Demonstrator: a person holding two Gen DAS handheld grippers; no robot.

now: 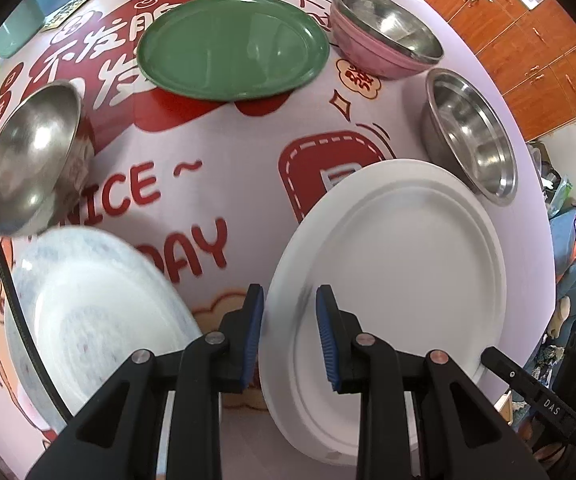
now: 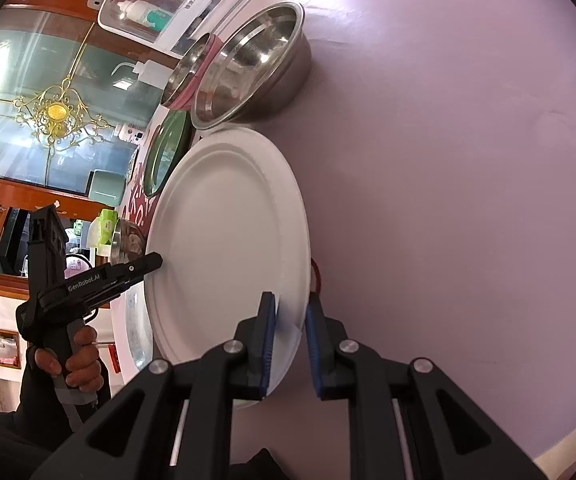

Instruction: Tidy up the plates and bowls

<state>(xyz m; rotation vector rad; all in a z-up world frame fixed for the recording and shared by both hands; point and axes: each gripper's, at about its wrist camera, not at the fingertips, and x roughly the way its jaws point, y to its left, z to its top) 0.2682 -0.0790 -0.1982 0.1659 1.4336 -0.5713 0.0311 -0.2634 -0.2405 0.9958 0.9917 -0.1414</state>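
On the printed tablecloth (image 1: pixel 207 184), read from left to right:

Far left: a steel bowl (image 1: pixel 31 156) stands alone, tipped in this fisheye view, not nested with anything.

Lower left: a pale marbled plate (image 1: pixel 99 308) lies flat and blurred, just beside my left gripper (image 1: pixel 290 336).

Centre back: a green plate (image 1: pixel 231 46) lies on its own, nothing stacked on it.

My left gripper: its blue pads are nearly together and clamped on the near rim of the white plate (image 1: pixel 400 264), which I hold tilted off the cloth.

My right gripper (image 2: pixel 291 344): its pads pinch the opposite rim of the same white plate (image 2: pixel 227 240), so I carry it with both hands; my left hand (image 2: pixel 75 364) shows on its handle.

Right back: a pink-sided bowl (image 1: pixel 384 32) with a steel lining, still single.

Far right: a second steel bowl (image 1: pixel 472 136) sits just beside the white plate's far edge.

Progress: I judge the task barely begun. No stack of plates or of bowls is visible; all three plates and all three bowls are separate.

Remaining: I judge the white plate needs a resting place on another plate, then the bowls need nesting.
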